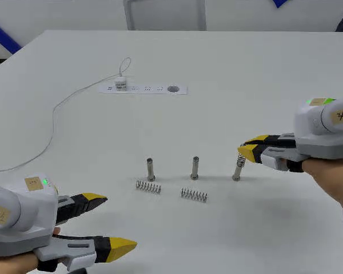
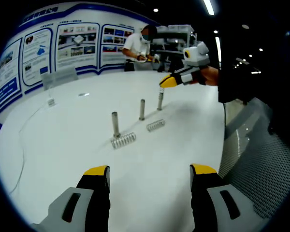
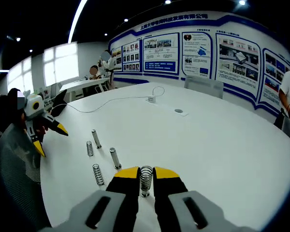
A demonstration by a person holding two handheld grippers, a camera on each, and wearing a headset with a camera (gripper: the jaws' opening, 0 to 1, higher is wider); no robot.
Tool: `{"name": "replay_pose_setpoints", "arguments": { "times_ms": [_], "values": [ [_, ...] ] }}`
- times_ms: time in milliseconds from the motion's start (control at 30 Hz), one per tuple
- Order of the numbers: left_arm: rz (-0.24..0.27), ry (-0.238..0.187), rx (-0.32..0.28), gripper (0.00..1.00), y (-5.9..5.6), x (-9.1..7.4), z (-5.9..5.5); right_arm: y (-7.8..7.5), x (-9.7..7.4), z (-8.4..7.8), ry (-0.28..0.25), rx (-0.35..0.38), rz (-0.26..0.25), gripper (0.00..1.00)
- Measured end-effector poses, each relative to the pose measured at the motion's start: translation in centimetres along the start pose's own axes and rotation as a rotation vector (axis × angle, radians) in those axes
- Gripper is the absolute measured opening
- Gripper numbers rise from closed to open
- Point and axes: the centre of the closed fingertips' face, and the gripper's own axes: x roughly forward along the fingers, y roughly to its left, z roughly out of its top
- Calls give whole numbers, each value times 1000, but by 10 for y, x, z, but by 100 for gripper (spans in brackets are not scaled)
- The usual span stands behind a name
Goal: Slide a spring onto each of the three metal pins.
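Note:
Three metal pins stand upright in a row on the white table: left pin (image 1: 150, 169), middle pin (image 1: 195, 168), right pin (image 1: 238, 169). A spring (image 1: 240, 160) sits over the right pin's top, and my right gripper (image 1: 248, 150) is shut on it. In the right gripper view that spring (image 3: 145, 180) stands between the yellow-tipped jaws of the gripper (image 3: 145, 175). Two loose springs (image 1: 148, 186) (image 1: 194, 195) lie flat in front of the bare pins. My left gripper (image 1: 111, 222) is open at the near left, holding nothing, with the pins (image 2: 115, 124) ahead of it.
A white power strip (image 1: 143, 89) with a plug and a long cable (image 1: 54, 114) lies farther back on the table. A chair (image 1: 164, 14) stands at the far edge. Bare tabletop surrounds the pins. A person (image 2: 135, 46) stands in the background.

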Motion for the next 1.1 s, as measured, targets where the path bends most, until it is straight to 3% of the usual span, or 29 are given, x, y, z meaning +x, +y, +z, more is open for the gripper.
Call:
{"name": "replay_pose_setpoints", "arguments": {
  "times_ms": [1100],
  "values": [
    [0,-2,-3,69,-2,0,1,-2,13,-40,104,26,4,12]
  ]
}}
